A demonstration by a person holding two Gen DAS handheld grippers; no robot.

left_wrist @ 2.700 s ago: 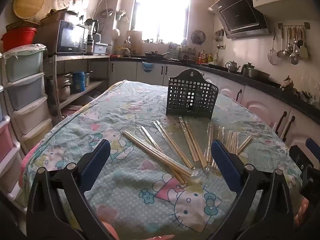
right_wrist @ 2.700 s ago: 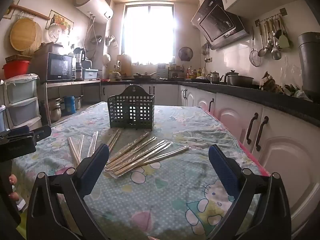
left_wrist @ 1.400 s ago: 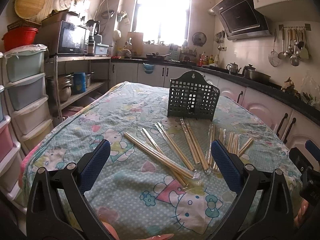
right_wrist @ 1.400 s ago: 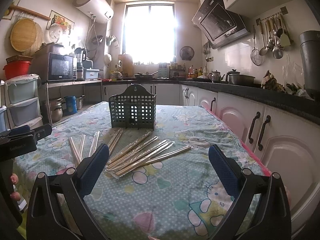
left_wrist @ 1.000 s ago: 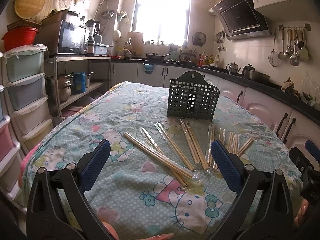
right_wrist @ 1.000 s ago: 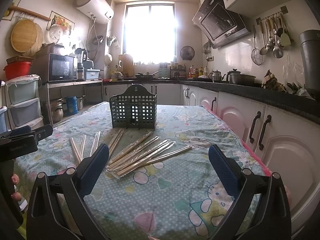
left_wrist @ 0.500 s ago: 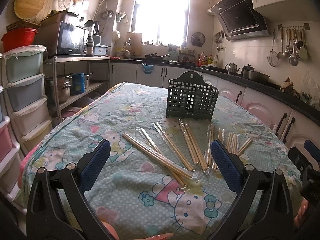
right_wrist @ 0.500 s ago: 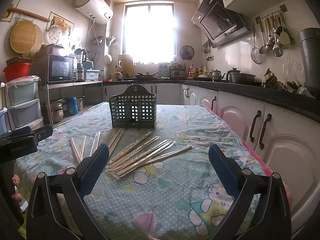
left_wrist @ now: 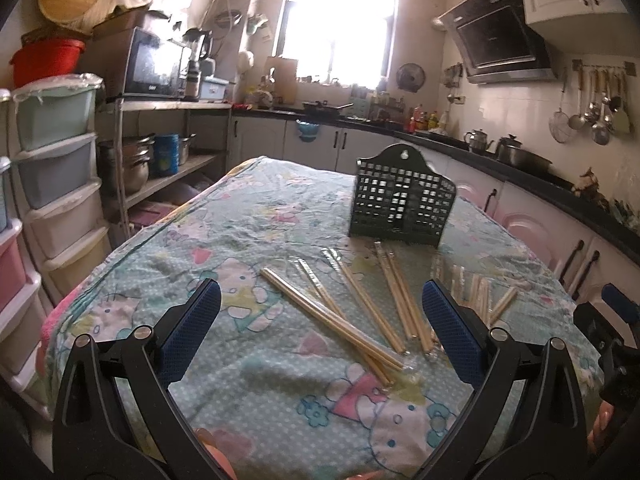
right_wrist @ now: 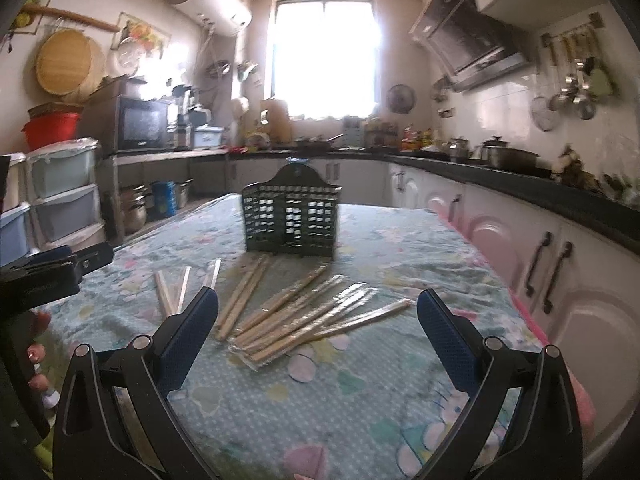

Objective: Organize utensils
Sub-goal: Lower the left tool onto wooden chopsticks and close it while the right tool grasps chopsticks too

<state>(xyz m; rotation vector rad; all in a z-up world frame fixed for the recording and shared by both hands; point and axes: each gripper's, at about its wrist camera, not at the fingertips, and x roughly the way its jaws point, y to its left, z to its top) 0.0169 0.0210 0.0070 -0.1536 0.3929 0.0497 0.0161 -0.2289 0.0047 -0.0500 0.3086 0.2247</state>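
Several pairs of wooden chopsticks (left_wrist: 360,308) in clear sleeves lie fanned out on the table, also in the right wrist view (right_wrist: 296,312). A dark green perforated utensil holder (left_wrist: 400,204) stands upright behind them; it also shows in the right wrist view (right_wrist: 290,220). My left gripper (left_wrist: 320,332) is open and empty, hovering above the near table edge short of the chopsticks. My right gripper (right_wrist: 318,332) is open and empty, just short of the right-hand bundle. The left gripper's body (right_wrist: 48,276) shows at the right view's left edge.
The table (left_wrist: 260,392) wears a pale green cartoon-cat cloth. Plastic drawer units (left_wrist: 48,184) and a shelf with a microwave (left_wrist: 156,64) stand left. White-and-pink cabinets (right_wrist: 540,248) under a black counter run along the right, close to the table edge.
The right gripper has moved forward and left toward the chopsticks, its view now blurred by motion. The left gripper has barely shifted. Both stay open.
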